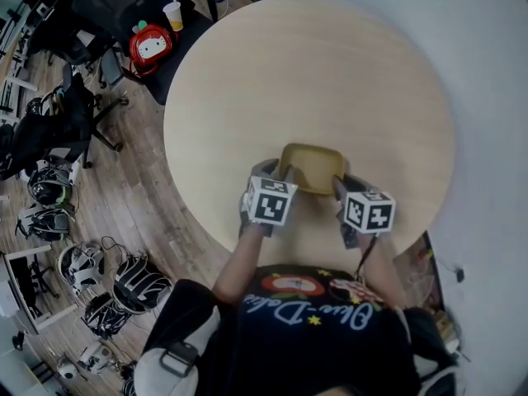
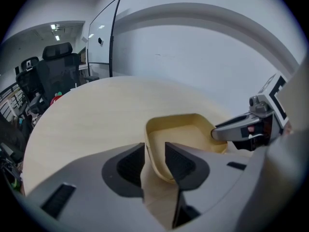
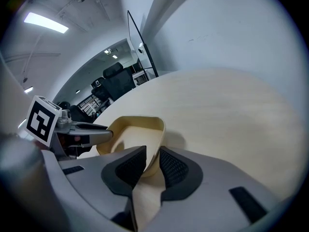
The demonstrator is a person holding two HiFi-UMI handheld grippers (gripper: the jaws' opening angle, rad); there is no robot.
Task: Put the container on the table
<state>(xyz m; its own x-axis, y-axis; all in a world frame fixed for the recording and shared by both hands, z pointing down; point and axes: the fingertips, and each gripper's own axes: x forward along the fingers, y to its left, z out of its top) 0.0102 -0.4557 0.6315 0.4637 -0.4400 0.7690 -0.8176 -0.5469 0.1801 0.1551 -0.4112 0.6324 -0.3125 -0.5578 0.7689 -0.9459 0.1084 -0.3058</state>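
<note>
The round wooden table (image 1: 313,73) took up most of the head view. The yellow container (image 1: 312,167) was on the table, close to the edge nearest the person and well short of the table's middle, with its open side up. In the right gripper view a soft shadow lay on the table just beside the container's far wall. I could not tell whether its base sat fully flat on the table.

The left gripper (image 1: 279,172) reached in over the table's near edge to the container's left end. In the left gripper view its jaws stood well apart, one pad outside the container's wall and the other inside it. The wall ran up between them close to the outer pad. A strip of the container's pale floor showed between the wall and the inner pad (image 2: 179,162). This gripper was therefore released, straddling the rim without pinching it.

The right gripper (image 1: 340,186) reached in over the same edge of the table to the container's right end. In the right gripper view its jaws were drawn close together. The container's wall, near a rounded corner, filled the gap between the dark ribbed pads, so this gripper was clenched on the container.

Off the table, past its far-left edge, a red bag (image 1: 151,46) sat with a paper cup (image 1: 173,15) just beyond it.
</note>
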